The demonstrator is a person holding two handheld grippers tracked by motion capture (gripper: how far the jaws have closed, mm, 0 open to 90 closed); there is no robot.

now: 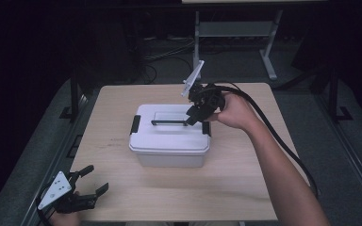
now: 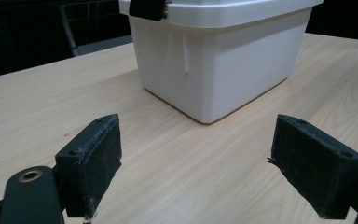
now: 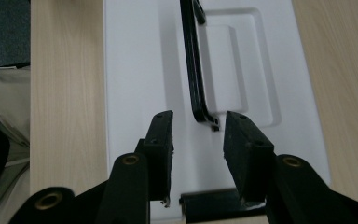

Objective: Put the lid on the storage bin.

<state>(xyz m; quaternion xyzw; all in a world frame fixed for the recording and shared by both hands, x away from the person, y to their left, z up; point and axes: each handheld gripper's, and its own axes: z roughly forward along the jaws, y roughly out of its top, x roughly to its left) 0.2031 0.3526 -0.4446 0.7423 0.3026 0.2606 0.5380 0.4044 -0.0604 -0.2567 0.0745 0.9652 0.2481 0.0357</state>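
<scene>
While the left gripper (image 1: 90, 181) waits at the near left corner of the table (image 1: 245, 179), jaws spread wide and holding nothing, the box (image 1: 169, 141) sits mid-table, lid on, both black latches closed. Its long axis runs left to right, and the handle (image 1: 168, 123) lies along it. At the handle's right end, the right gripper (image 3: 196, 140) hangs over the lid (image 3: 135, 70), jaws partly open with the handle's end between them, the pads clear of it. Judging by this, the handle is the step in hand. Next, the 2 pads would need to close on the bar, or back away from it.
</scene>
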